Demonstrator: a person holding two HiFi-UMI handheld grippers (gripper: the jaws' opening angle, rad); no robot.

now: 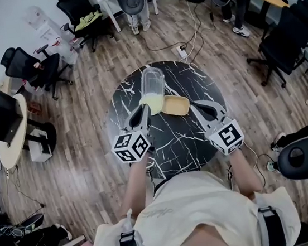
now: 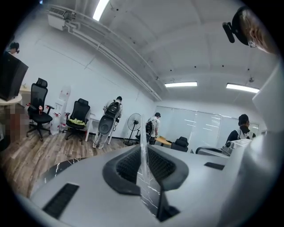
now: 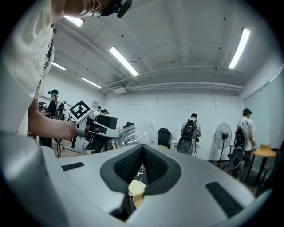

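left claw (image 1: pixel 141 113) clamped on tilted clear jar (image 1: pixel 152 82) with pale yellow contents, right claw (image 1: pixel 192 105) pinching yellow dish (image 1: pixel 176 105)

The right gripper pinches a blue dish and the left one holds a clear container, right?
No, the dish is yellow, not blue; the head view shows it. The right gripper pinches it and the left gripper holds the clear container.

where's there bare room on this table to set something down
Bare marble tabletop lies between the left gripper and right gripper, and beyond the yellow dish. It's crowded mid-table, where the clear plastic container tips over the dish.
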